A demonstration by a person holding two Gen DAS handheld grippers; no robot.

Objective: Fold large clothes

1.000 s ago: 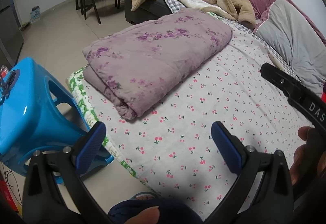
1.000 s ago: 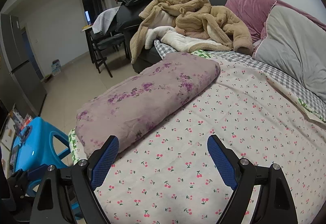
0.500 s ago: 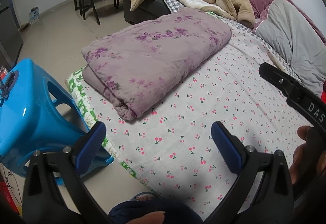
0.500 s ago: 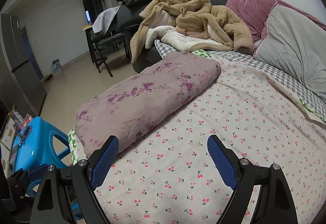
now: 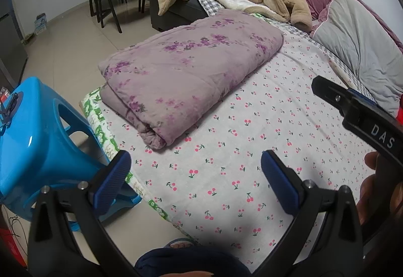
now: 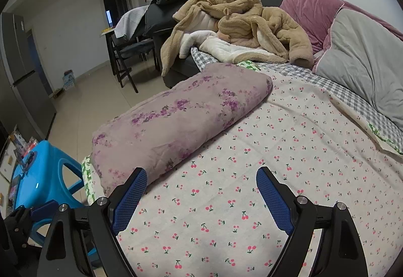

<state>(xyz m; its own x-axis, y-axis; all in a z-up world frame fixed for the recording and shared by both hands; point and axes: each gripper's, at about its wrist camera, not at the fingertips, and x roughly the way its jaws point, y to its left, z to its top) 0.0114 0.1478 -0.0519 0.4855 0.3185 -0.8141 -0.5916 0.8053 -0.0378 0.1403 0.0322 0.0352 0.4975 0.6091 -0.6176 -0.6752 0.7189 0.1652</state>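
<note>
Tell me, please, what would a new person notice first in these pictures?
First, the folded purple quilt lying along the left side of the cherry-print sheet. Then the heap of tan coats at the far end, and the blue stool on the floor left of the bed.

Hardly anything differs from a second ago: in the left wrist view the folded purple quilt (image 5: 191, 80) and the blue stool (image 5: 37, 141) sit a touch lower left in the picture, while the right wrist view shows no visible change.
</note>
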